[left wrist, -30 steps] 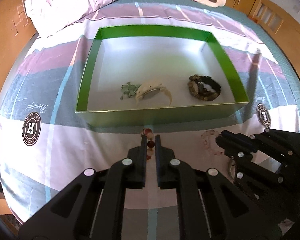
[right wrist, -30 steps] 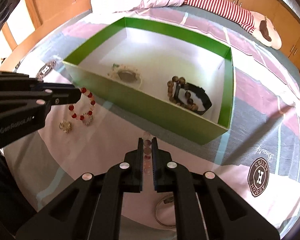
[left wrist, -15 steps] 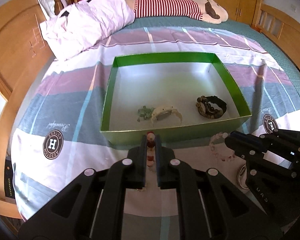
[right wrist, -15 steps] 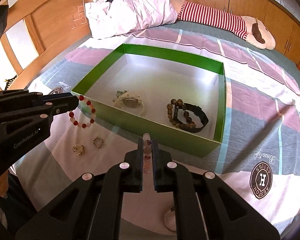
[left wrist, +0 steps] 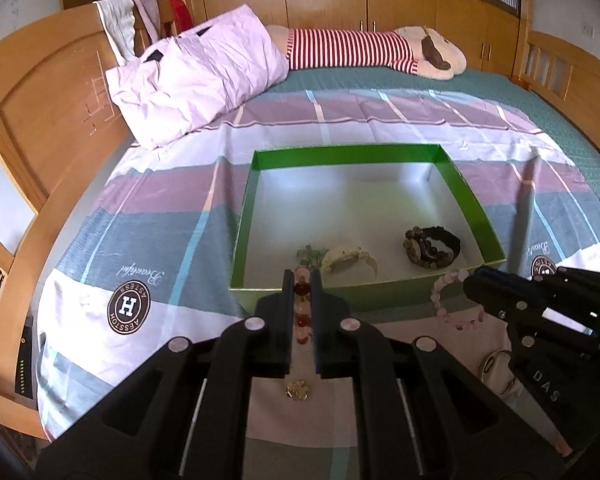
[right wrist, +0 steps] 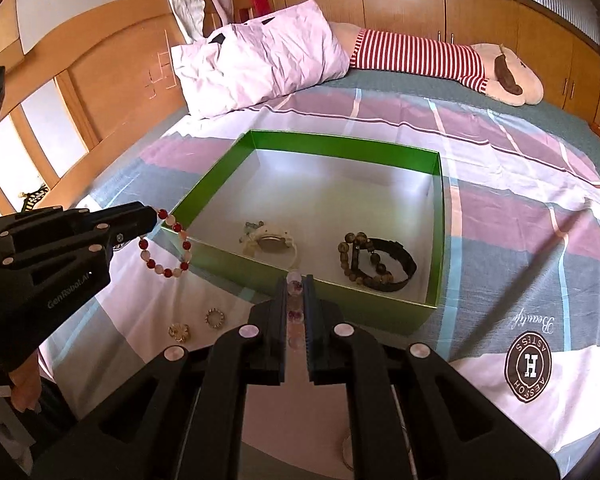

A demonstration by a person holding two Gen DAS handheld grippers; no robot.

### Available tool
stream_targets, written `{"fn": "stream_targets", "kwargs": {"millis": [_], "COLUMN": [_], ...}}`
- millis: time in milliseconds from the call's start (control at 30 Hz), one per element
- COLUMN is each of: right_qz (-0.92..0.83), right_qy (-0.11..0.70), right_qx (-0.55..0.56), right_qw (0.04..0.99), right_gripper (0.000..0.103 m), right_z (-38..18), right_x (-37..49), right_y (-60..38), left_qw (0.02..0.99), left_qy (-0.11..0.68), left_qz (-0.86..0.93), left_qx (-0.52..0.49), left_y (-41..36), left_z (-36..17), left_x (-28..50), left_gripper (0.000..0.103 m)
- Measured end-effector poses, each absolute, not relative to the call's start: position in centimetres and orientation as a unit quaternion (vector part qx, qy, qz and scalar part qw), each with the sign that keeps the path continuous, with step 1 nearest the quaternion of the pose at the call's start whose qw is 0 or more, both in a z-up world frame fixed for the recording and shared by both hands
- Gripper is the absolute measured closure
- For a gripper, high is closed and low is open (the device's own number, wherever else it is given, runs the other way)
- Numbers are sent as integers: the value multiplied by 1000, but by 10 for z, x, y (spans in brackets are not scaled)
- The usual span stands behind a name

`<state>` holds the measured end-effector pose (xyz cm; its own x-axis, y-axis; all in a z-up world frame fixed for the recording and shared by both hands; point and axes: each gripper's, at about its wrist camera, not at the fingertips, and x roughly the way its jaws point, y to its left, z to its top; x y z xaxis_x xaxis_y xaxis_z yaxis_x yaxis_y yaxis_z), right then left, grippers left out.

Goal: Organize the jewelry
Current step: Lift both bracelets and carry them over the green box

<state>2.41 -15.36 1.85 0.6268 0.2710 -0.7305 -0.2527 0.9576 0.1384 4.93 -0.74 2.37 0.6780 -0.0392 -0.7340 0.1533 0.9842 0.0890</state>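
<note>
Left wrist view: my left gripper (left wrist: 302,280) pinches the red-and-white bead bracelet (right wrist: 165,246); my right gripper (right wrist: 296,282) pinches the pale pink bead bracelet (left wrist: 449,299). Green cardboard box (left wrist: 245,216) lies at twelve o'clock; I should clear its near wall before releasing.

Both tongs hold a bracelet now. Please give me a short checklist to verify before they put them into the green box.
1. Left tongs shut on red bead bracelet: ok.
2. Right tongs shut on pink bead bracelet: ok.
3. Both bracelets lifted off the bedsheet: ok.
4. Bracelets over the green box: not ok, both before its near wall.
5. Free floor in box behind the white watch and dark watch: ok.
</note>
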Motion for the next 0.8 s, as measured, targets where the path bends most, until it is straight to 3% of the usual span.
{"fn": "stream_targets", "kwargs": {"millis": [800], "right_qz": [116], "right_qy": [348], "right_qx": [30], "right_qw": [930], "right_gripper": [96], "right_z": [39], "right_x": [24], "right_y": [-164], "left_qw": [934], "left_qy": [348], "left_qz": [-27], "left_qx": [75], "left_y": [-12], "left_z": [38], "left_x": [55], "left_gripper": [96]}}
